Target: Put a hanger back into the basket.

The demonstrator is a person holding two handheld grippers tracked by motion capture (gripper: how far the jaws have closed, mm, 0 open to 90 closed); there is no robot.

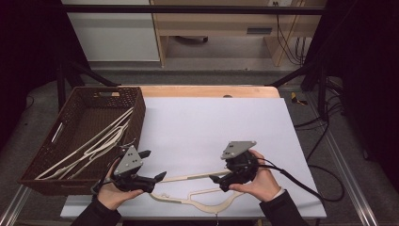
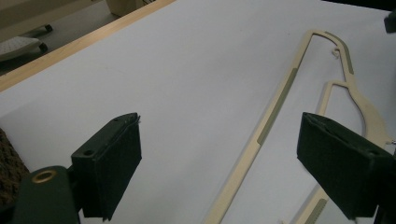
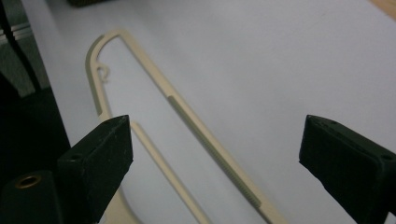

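Note:
A cream clothes hanger (image 1: 197,200) lies flat on the white table sheet (image 1: 211,122) near the front edge. Its long bar runs between my two grippers. My left gripper (image 1: 153,165) hovers at the hanger's left end, jaws open and empty. In the left gripper view, the hanger (image 2: 275,112) stretches away between and beyond the left gripper (image 2: 219,121). My right gripper (image 1: 217,183) sits over the hanger's right part, open. In the right gripper view the hanger (image 3: 205,140) lies on the sheet under the wide-apart jaws of the right gripper (image 3: 217,123), and neither pad touches it.
A brown wicker basket (image 1: 136,117) stands at the table's left and holds several more cream hangers (image 1: 94,141). A black cable (image 1: 306,183) trails off to the right from the right gripper. The wooden table edge (image 1: 207,91) runs along the back.

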